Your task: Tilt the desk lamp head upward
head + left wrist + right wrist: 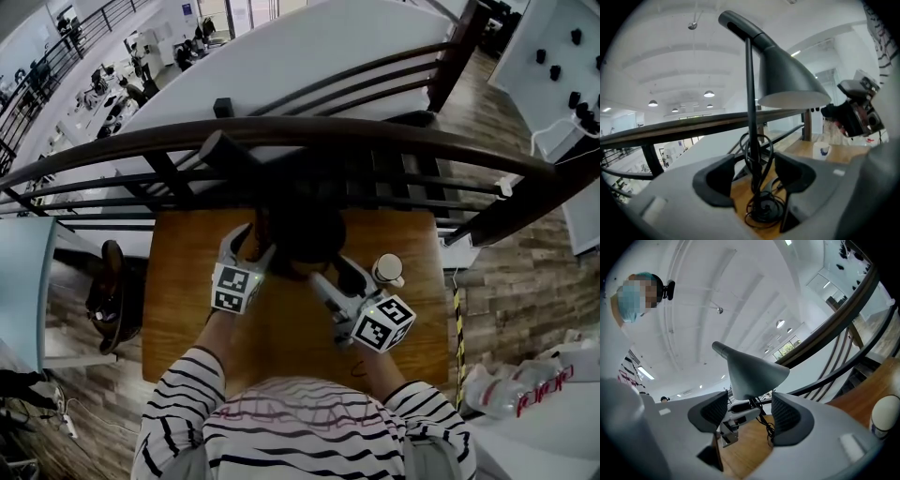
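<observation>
Right of lamp (787, 79): white cup (387, 270) | behind: railing (281, 136) | base: coiled cord (761, 208)

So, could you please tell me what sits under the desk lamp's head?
Beneath the lamp head, the thin stem drops to the wooden desk, ringed by a coiled black cable. The base itself is largely hidden among those loops.

Railing (309, 132) close behind lamp (305, 234)
</observation>
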